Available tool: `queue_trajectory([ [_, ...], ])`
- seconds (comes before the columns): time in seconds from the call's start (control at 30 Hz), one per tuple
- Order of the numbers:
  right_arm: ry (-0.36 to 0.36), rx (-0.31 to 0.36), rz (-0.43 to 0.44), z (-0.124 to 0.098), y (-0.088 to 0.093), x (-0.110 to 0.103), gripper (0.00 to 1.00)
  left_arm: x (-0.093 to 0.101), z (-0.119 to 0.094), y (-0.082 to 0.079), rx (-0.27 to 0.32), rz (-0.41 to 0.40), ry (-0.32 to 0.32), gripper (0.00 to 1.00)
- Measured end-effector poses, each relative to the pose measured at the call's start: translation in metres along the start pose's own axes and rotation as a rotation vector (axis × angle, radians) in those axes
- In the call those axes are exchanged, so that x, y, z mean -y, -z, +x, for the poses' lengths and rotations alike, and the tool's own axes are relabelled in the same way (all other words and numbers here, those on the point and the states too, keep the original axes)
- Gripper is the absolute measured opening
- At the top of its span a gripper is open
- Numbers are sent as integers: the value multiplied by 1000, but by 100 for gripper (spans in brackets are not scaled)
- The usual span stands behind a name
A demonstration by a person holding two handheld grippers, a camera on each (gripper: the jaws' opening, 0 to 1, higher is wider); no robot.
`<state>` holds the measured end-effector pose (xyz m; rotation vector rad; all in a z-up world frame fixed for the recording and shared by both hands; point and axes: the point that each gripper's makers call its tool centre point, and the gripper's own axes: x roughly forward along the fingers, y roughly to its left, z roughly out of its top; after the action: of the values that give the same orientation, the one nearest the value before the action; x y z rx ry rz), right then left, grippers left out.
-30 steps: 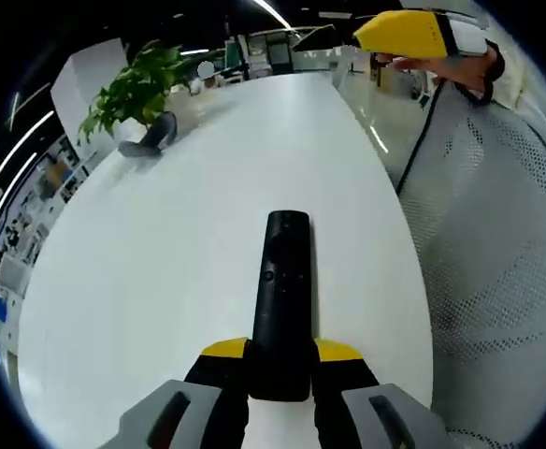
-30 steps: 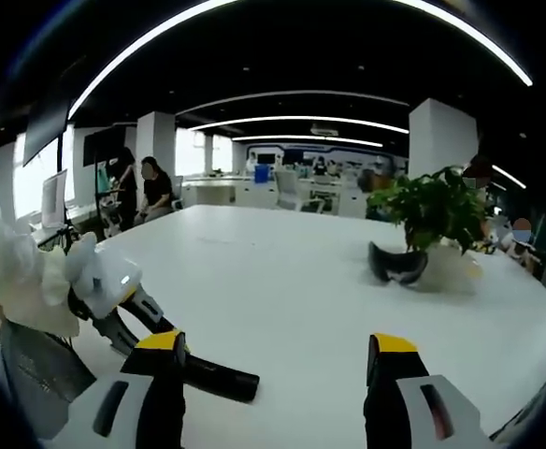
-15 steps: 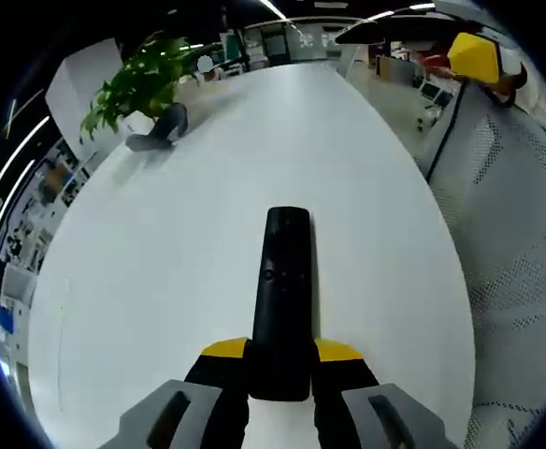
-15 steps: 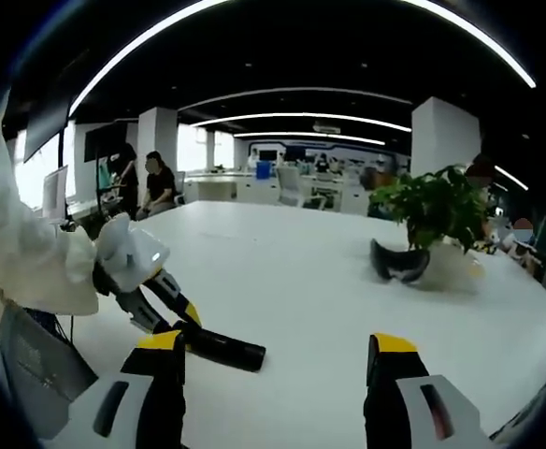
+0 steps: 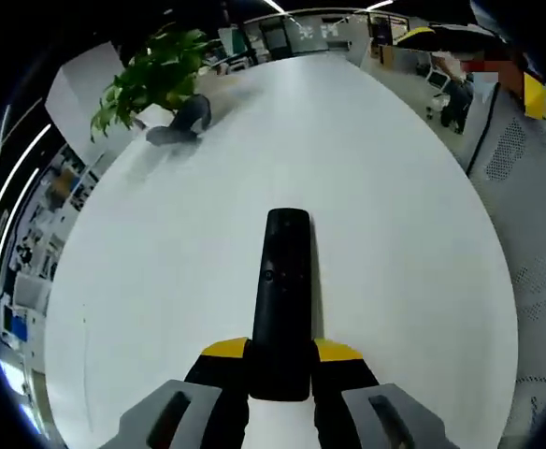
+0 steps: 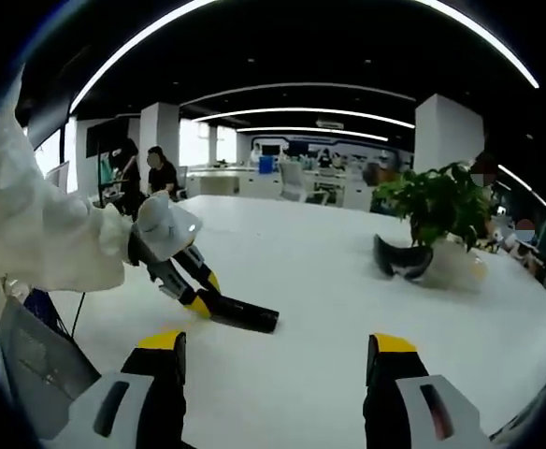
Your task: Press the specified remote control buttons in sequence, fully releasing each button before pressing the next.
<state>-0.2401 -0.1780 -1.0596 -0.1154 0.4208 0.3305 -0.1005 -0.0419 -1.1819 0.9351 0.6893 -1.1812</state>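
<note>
Your left gripper (image 5: 281, 360) is clamping the remote (image 5: 282, 295), pointing toward 12 o'clock over the table (image 5: 161, 253); your right gripper (image 6: 278, 360) is hanging wide apart, gripping nothing.

Open office, white table (image 6: 310, 281)

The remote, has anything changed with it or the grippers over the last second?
In the right gripper view, the left gripper has carried the remote up off the table, further from the right gripper. In the left gripper view, the right gripper has slid out toward the right edge. The remote stays clamped in the same spot, the right gripper stays open and empty, and the plant hasn't moved.
</note>
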Motion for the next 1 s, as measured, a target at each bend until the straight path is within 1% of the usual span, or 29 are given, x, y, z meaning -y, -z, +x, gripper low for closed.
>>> queue_trajectory([
  [0.13,1,-2,2,0,1,0,78,-16,2,-1,-6,-5,-10,24],
  [0.27,8,-6,-2,0,2,1,78,-29,7,1,-28,16,-24,24],
  [0.37,12,-6,5,0,2,2,77,-39,11,1,-37,20,-26,24],
  [0.7,11,-25,-6,3,5,1,77,-78,21,5,-68,38,-64,24],
  [1.0,14,-49,-14,5,10,1,76,-98,28,3,-91,70,-67,24],
])
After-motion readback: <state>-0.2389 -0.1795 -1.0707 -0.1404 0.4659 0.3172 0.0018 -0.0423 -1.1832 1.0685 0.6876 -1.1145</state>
